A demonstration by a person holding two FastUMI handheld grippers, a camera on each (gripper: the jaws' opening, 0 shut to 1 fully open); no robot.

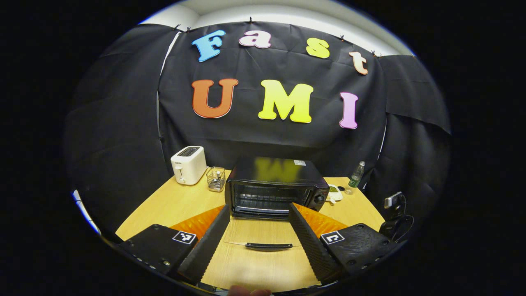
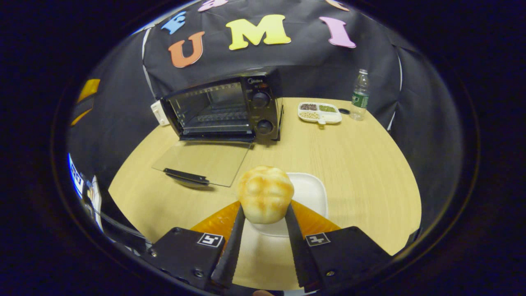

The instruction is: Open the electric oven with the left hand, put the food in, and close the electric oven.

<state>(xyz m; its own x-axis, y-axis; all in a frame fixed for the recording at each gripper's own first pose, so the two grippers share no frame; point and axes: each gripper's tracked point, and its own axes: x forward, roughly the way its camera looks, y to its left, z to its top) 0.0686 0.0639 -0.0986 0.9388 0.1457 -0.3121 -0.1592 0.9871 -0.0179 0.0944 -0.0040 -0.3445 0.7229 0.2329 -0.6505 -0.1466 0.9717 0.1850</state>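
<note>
The black electric oven stands at the back of the wooden table with its glass door folded down flat, the dark handle at the door's front edge. Inside I see the wire rack. My left gripper is open in front of the oven, above the lowered door, holding nothing. My right gripper is shut on a golden bread roll, held just above a white plate to the right of the door.
A white toaster and a small wire basket sit left of the oven. A divided snack dish and a plastic bottle stand at the back right. A black device with a cable sits at the table's right edge.
</note>
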